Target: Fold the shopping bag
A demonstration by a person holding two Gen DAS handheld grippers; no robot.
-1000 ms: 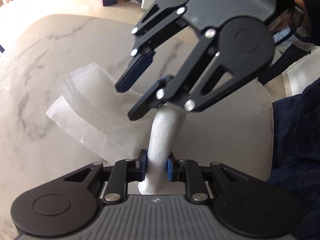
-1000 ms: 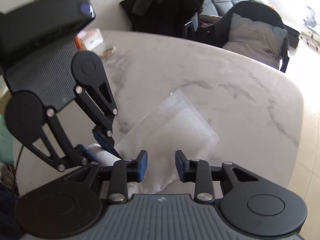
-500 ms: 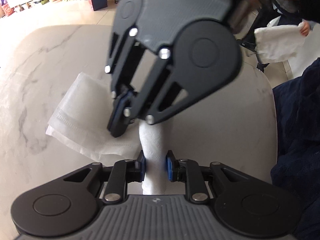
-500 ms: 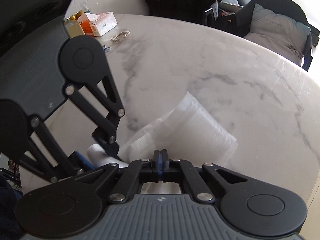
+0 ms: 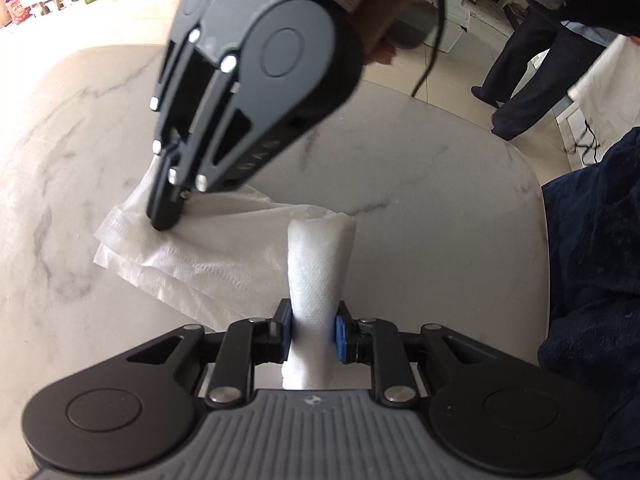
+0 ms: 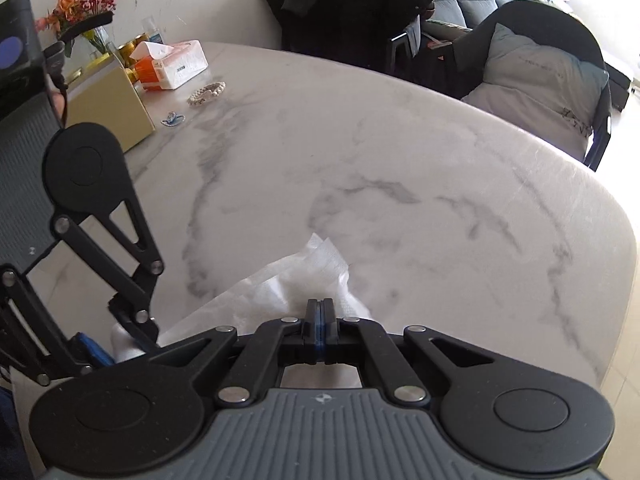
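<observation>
The white non-woven shopping bag [image 5: 208, 248] lies on the marble table [image 5: 420, 184]. One end of it is rolled into a tube [image 5: 320, 264]. My left gripper [image 5: 311, 332] is shut on that tube, blue pads pressing both sides. My right gripper [image 5: 164, 216] points down at the bag's flat far part, jaws together on a pinch of fabric that wrinkles around the tip. In the right wrist view my right gripper [image 6: 319, 316] is shut with the bag [image 6: 304, 276] bunched just beyond it, and my left gripper [image 6: 116, 340] stands at lower left.
A tissue box [image 6: 172, 66], a gold box [image 6: 108, 108], a bead bracelet [image 6: 207, 93] and flowers [image 6: 80, 12] stand at the table's far left. A chair with a grey cushion [image 6: 540, 80] is beyond the rim. A person's legs [image 5: 520, 80] stand on the floor.
My right gripper went from open to shut and moved left and down onto the bag's flat part, bunching the fabric. My left gripper has kept still on the tube.
</observation>
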